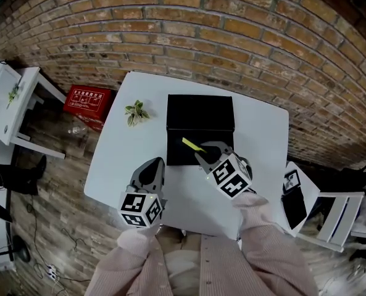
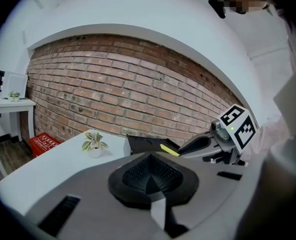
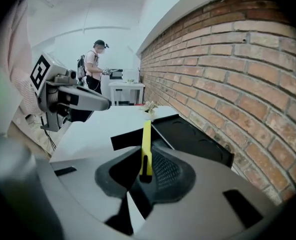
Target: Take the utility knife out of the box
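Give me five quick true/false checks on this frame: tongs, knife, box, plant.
1. The right tongs grip a yellow utility knife. True.
2. The left tongs hold the box's lid. False: they are shut with nothing between them.
3. The black box lies on the white table. True.
4. The potted plant stands inside the box. False: it stands on the table beside the box, to the box's left in the head view.
5. The red box sits on the table. False: it is on the floor beside the table.
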The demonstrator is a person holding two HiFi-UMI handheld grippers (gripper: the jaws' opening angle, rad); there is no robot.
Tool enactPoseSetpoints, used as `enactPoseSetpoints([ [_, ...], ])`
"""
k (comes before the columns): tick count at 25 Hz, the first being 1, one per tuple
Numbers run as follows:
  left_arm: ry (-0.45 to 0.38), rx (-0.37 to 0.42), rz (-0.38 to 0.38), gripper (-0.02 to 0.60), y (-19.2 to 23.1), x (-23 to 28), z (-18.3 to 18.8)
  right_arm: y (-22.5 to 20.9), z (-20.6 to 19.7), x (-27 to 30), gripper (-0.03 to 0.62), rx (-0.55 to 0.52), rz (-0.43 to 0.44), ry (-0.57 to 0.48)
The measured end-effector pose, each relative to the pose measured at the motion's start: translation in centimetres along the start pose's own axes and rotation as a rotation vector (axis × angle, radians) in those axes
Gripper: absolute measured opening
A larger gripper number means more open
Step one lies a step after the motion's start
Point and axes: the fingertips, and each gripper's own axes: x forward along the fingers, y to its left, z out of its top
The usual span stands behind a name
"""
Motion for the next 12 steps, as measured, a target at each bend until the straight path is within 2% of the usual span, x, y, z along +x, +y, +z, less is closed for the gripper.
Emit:
enactPoseSetpoints([
  [12, -0.089, 0.076, -0.039, -0.008, -1.7, -2.3, 3.3, 0.2, 2.8, -4.9, 0.067, 0.176, -0.064, -0.333],
])
